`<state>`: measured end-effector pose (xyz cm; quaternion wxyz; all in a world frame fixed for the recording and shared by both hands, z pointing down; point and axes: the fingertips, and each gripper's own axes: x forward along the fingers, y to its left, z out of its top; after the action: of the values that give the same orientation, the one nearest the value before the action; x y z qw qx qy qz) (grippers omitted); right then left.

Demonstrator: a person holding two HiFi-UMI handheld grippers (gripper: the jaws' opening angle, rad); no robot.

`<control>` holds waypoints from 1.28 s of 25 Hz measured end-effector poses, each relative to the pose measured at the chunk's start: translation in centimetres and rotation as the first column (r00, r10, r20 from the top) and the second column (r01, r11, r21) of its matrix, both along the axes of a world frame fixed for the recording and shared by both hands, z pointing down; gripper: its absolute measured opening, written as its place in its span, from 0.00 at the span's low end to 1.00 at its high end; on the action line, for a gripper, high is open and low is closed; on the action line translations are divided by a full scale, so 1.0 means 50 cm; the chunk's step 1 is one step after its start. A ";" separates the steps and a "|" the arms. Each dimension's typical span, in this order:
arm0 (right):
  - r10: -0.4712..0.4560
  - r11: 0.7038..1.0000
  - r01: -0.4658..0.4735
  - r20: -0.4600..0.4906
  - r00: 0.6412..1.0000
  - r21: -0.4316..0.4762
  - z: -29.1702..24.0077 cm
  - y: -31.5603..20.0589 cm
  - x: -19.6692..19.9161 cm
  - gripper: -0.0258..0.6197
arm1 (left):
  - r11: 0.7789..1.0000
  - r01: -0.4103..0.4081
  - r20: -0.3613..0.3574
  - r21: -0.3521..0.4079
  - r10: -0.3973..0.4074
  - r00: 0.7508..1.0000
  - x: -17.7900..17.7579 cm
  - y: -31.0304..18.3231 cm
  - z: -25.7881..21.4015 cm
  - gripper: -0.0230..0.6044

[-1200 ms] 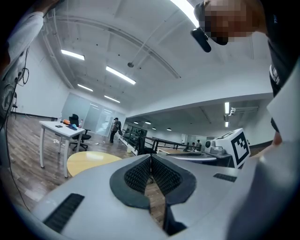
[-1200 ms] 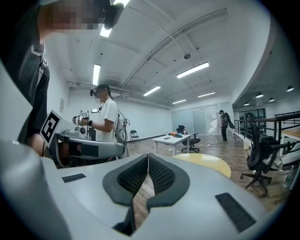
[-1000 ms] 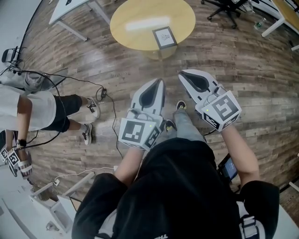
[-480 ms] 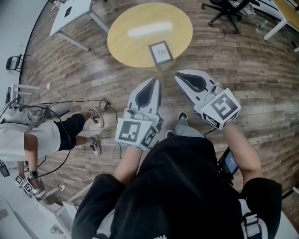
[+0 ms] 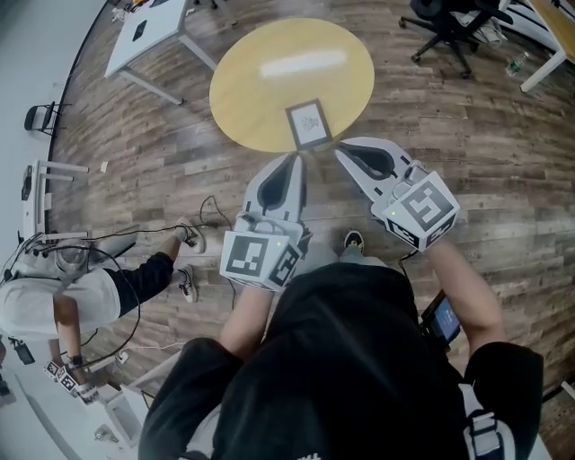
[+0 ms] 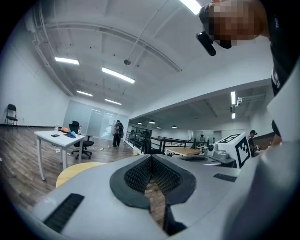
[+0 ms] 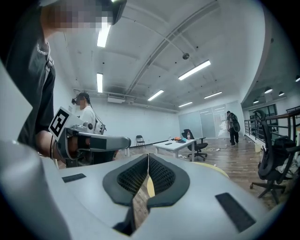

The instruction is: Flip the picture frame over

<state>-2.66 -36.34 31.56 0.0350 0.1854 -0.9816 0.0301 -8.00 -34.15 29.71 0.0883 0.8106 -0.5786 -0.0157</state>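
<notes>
The picture frame (image 5: 308, 123) lies flat on the round yellow table (image 5: 269, 85), near the table's near edge, its pale printed face in a dark border turned up. My left gripper (image 5: 294, 160) points at the table edge, just short of the frame, shut and empty. To its right, my right gripper (image 5: 341, 153) is also shut with nothing in it, level with the frame's near corner. In the left gripper view the pads (image 6: 161, 176) meet at the tip. The right gripper view shows its pads (image 7: 161, 176) closed too, the table (image 7: 213, 169) ahead.
A white desk (image 5: 148, 27) stands beyond the table at the left, and a black office chair (image 5: 445, 22) at the right. Another person (image 5: 54, 305) crouches at the lower left among floor cables (image 5: 211, 211). A white frame stand (image 5: 40, 184) is at the far left.
Both grippers have come forward together towards the table, so their tips now reach its near edge by the frame. The person at the left has slipped lower in the view.
</notes>
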 end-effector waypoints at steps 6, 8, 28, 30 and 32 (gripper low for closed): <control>-0.020 1.000 0.020 0.007 1.000 -0.015 0.020 -0.032 -0.011 0.07 | 1.000 0.016 0.014 -0.008 -0.016 1.000 -0.011 -0.031 0.012 0.07; -0.022 1.000 0.022 0.003 1.000 -0.021 0.028 -0.042 -0.015 0.07 | 1.000 0.018 0.016 -0.018 -0.018 1.000 -0.017 -0.042 0.018 0.07; -0.026 0.999 0.021 -0.153 0.988 -0.037 0.109 -0.241 -0.169 0.07 | 0.999 -0.033 -0.045 -0.031 0.032 0.998 -0.215 -0.287 0.075 0.07; -0.031 0.999 0.027 -0.186 0.982 -0.022 0.119 -0.255 -0.185 0.07 | 0.999 -0.036 -0.056 -0.027 0.034 0.998 -0.240 -0.306 0.079 0.07; -0.025 1.000 0.022 -0.218 0.976 -0.016 0.132 -0.266 -0.195 0.07 | 0.999 -0.042 -0.064 -0.026 0.040 0.997 -0.259 -0.321 0.088 0.07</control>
<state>-12.41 -49.65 38.17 0.1443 0.1757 -0.9737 0.0159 -20.95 -50.22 34.12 0.1183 0.8202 -0.5588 -0.0318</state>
